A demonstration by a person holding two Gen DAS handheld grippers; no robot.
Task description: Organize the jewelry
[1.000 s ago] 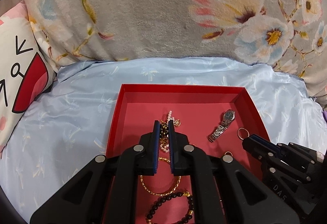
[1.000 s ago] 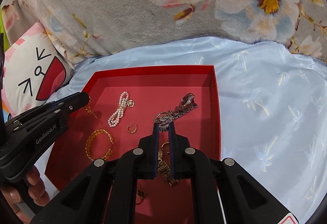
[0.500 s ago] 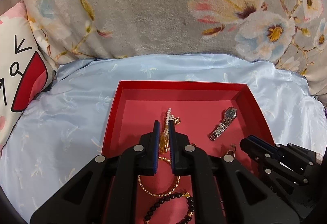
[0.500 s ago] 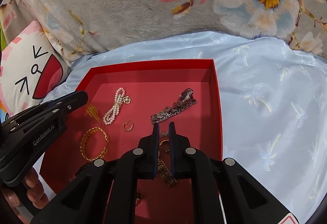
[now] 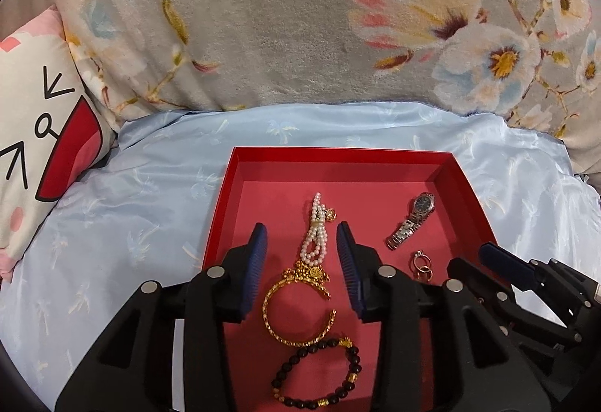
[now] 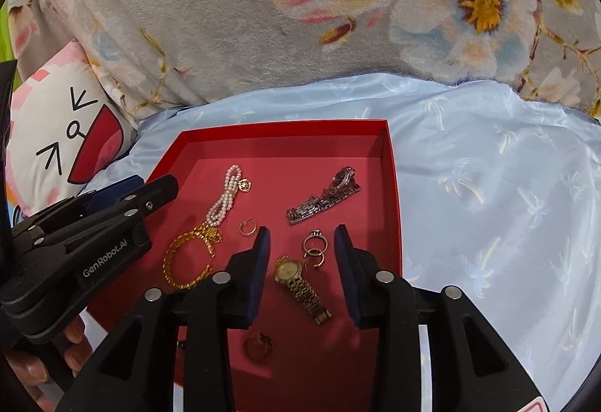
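Observation:
A red tray [image 5: 263, 166] [image 6: 390, 186] lies on the blue sheet and holds the jewelry. My left gripper [image 5: 301, 235] is open and empty above a pearl bracelet [image 5: 315, 237] and a gold bangle [image 5: 296, 303]. A black bead bracelet [image 5: 319, 374] lies nearer. My right gripper [image 6: 301, 237] is open and empty above silver rings [image 6: 314, 245] and a gold watch [image 6: 300, 286]. A silver watch [image 6: 323, 199] [image 5: 411, 224] lies further back. A small hoop earring [image 6: 248, 226] and a gold ring [image 6: 259, 344] also lie in the tray.
A grey floral blanket [image 5: 281, 17] rises behind the tray. A white and red cartoon pillow [image 5: 33, 134] sits at the left. The light blue satin sheet [image 6: 488, 205] spreads around the tray. The other gripper shows at the edge of each view.
Both grippers were shut and have opened. The gold piece that hung between the left fingers now lies in the tray by the bangle. The rings lie loose under the right gripper.

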